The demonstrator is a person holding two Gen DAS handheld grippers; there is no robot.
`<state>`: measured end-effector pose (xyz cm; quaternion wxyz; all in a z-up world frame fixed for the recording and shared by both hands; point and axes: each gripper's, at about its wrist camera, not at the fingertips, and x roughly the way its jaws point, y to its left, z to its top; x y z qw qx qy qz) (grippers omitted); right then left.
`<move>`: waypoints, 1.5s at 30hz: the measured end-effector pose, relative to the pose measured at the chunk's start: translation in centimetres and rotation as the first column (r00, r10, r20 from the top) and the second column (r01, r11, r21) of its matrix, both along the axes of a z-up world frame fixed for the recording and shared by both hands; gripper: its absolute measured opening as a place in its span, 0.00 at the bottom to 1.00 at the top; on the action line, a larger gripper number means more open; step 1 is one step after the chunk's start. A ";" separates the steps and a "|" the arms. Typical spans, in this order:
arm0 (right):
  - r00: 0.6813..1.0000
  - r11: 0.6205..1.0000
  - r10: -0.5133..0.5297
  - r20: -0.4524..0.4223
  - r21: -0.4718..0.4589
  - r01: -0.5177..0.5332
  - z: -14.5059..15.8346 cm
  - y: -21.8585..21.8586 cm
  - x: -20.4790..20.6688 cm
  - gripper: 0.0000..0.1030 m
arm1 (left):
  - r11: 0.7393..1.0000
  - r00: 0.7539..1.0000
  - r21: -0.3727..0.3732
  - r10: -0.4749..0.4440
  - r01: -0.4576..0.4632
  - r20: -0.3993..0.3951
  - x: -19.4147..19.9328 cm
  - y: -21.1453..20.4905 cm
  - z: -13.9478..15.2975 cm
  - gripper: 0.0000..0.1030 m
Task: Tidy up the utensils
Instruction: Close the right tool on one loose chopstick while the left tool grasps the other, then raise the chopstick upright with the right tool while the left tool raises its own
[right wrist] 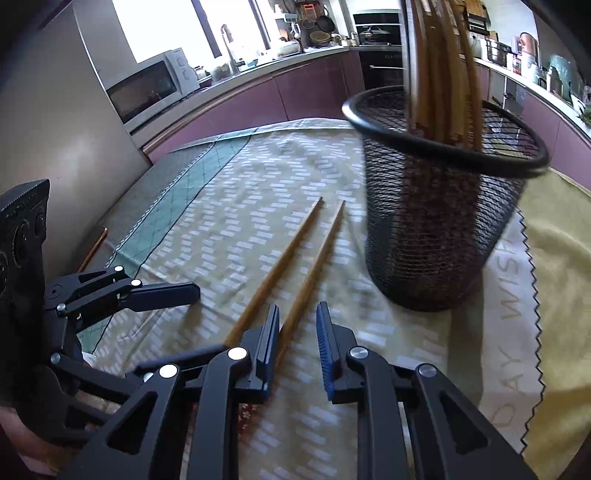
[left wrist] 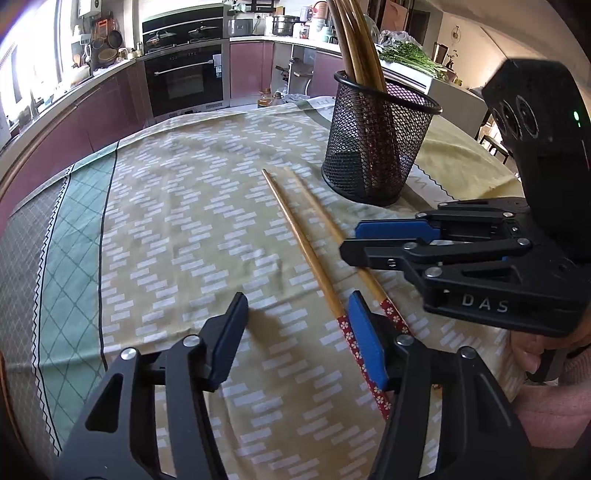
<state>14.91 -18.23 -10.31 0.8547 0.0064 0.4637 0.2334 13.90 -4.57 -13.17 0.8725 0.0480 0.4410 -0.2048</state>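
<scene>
Two wooden chopsticks (left wrist: 301, 242) lie side by side on the tabletop (left wrist: 177, 229), their patterned red ends (white flowers on them) toward the person. Just beyond their tips stands a black mesh holder (left wrist: 376, 147) with more chopsticks upright inside. The left hand-held gripper (left wrist: 295, 332) stands released beside the nearer stick. The right hand-held gripper (right wrist: 297, 349) straddles the other stick, not yet clenched.

i am in a home kitchen. a built-in oven (left wrist: 184, 79) sits in a run of plum-coloured cabinets (left wrist: 110, 107) under a cluttered counter (right wrist: 258, 66), with pans hanging by the bright window (right wrist: 162, 26). a microwave (right wrist: 151, 86) stands nearby, and leafy greens (left wrist: 410, 55) lie on a side counter beyond my patterned tablecloth (left wrist: 184, 229).
</scene>
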 end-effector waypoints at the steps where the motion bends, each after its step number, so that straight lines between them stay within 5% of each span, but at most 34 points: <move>1: 1.000 1.000 -0.005 -0.001 -0.001 0.005 0.0 -0.3 0.0 0.18 | 1.000 1.000 -0.005 -0.001 0.001 -0.002 0.1 0.0 0.0 0.50; 16: 0.999 0.998 -0.003 0.037 -0.070 0.006 -0.2 0.0 -0.6 0.18 | 1.000 0.999 -0.017 0.003 -0.004 -0.041 4.2 -1.1 0.0 0.25; 20: 0.999 0.999 -0.028 0.026 -0.035 0.029 -0.3 -0.8 -0.6 0.08 | 0.999 0.998 -0.047 0.010 -0.013 -0.058 4.3 -1.1 -0.1 0.12; 30: 0.999 0.996 -0.049 -0.004 0.076 0.049 0.1 -2.4 -1.1 0.06 | 0.997 0.997 -0.061 0.046 -0.049 -0.054 3.4 -1.0 0.0 0.08; 45: 1.000 1.000 -0.007 -0.001 0.019 0.007 -0.3 -0.8 -0.9 0.07 | 1.000 0.999 0.006 0.019 -0.019 -0.032 2.9 -2.0 0.2 0.15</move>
